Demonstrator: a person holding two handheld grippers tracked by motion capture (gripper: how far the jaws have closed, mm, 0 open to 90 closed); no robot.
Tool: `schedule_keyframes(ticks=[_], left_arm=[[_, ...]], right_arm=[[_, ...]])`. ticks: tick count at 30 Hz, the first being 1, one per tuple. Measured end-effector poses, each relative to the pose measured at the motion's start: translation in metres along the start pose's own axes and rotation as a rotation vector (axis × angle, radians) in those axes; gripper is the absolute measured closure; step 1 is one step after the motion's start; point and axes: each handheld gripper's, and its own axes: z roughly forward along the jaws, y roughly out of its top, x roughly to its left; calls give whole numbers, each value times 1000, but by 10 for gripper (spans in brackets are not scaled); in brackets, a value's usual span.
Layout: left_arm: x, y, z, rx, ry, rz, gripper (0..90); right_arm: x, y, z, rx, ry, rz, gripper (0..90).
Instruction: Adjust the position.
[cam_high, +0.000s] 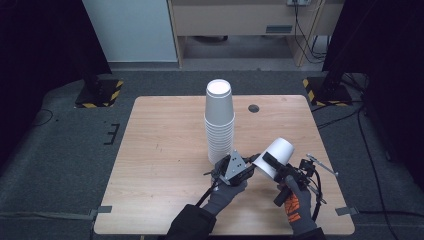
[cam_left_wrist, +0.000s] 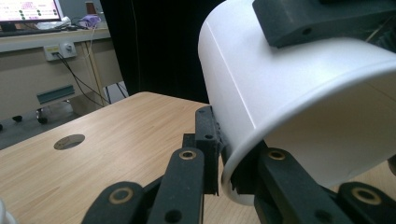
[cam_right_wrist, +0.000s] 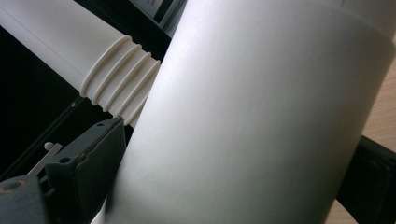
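A tall stack of upturned white paper cups (cam_high: 219, 120) stands mid-table; its ribbed rims (cam_right_wrist: 119, 88) show behind in the right gripper view. A single white cup (cam_high: 276, 154) is held tilted above the table at the front right. My right gripper (cam_high: 269, 164) is shut across the cup's body (cam_right_wrist: 261, 121), one jaw on each side. My left gripper (cam_high: 254, 161), with its grey plate on top, comes in from the left. It is shut on the cup's rim (cam_left_wrist: 233, 163), one jaw inside the mouth and one outside.
The wooden table (cam_high: 165, 150) has a round cable hole (cam_high: 254, 108) behind the stack. Bare wood lies left of the stack and along the front edge. Black-and-yellow stand bases (cam_high: 99, 92) sit on the floor beyond both far corners.
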Motion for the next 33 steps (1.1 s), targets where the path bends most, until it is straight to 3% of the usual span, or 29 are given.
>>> schedule_keyframes(ticks=[15, 22, 33], left_arm=[[-1, 5, -8, 13, -15, 12, 838], [-1, 6, -11, 23, -30, 21, 849], [4, 7, -26, 57, -44, 27, 853]], right_arm=[[0, 6, -1, -1, 10, -7, 39], [-4, 11, -6, -32, -3, 0, 50], [-17, 22, -15, -105, -70, -8, 75]])
